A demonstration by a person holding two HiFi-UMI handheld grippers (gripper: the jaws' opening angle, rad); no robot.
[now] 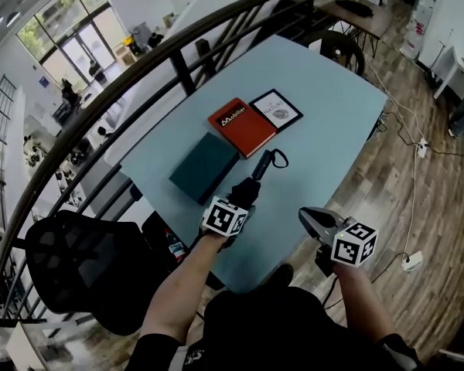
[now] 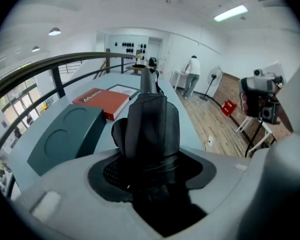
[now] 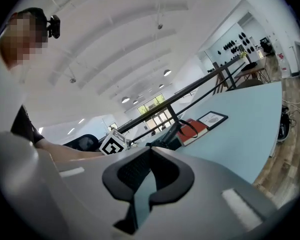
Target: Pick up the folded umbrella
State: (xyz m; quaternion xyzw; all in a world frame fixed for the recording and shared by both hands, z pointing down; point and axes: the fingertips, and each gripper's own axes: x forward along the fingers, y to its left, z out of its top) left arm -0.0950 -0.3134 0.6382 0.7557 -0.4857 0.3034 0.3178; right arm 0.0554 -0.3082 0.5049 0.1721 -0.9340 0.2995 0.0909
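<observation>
The folded black umbrella (image 1: 257, 180) hangs above the pale blue table (image 1: 332, 122), its handle and wrist strap pointing towards the red book. My left gripper (image 1: 243, 195) is shut on the umbrella's fabric body. In the left gripper view the umbrella (image 2: 152, 129) fills the space between the pads of the left gripper (image 2: 152, 169) and stretches away. My right gripper (image 1: 305, 215) hovers over the table's near edge, shut and holding nothing. In the right gripper view the right gripper (image 3: 150, 156) shows its pads together, with the umbrella (image 3: 172, 131) beyond them.
A red book (image 1: 242, 126), a dark teal box (image 1: 204, 167) and a black-framed white card (image 1: 276, 109) lie on the table. A black railing (image 1: 100, 103) curves along the table's far-left side. A black office chair (image 1: 85, 273) stands at lower left. A person (image 2: 192, 76) stands far off.
</observation>
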